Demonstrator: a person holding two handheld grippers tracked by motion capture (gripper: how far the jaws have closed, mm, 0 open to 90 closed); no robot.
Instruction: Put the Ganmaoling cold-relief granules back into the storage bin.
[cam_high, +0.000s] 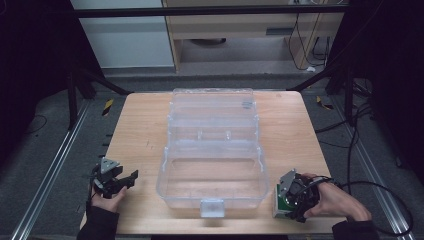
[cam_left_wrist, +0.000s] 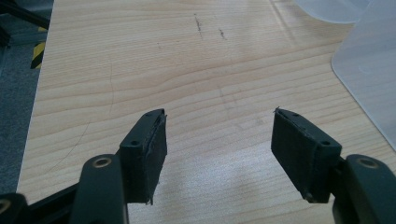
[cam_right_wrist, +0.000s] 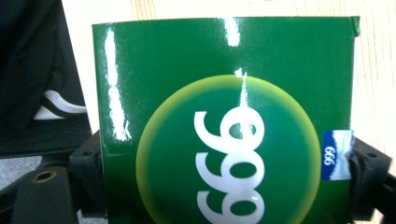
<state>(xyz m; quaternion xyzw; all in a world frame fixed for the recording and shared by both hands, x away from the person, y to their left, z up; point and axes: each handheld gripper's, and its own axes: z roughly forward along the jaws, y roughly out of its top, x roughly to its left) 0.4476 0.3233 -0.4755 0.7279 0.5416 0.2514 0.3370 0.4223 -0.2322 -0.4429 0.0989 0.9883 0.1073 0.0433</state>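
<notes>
A clear plastic box (cam_high: 212, 175) stands open in the middle of the wooden table (cam_high: 140, 130), its lid (cam_high: 212, 107) laid back toward the far edge. My right gripper (cam_high: 292, 197) is at the table's front right corner, shut on a green box (cam_right_wrist: 224, 121) printed with white digits in a yellow-rimmed circle; the green box (cam_high: 281, 202) rests at the table edge. The jaws press its two sides. My left gripper (cam_high: 127, 179) sits at the front left, open, with bare wood between its pads (cam_left_wrist: 149, 154).
The clear box's corner (cam_left_wrist: 369, 65) lies to the right of my left gripper. A black frame and cables (cam_high: 370, 185) surround the table. Metal floor rails (cam_high: 55, 165) run along the left side.
</notes>
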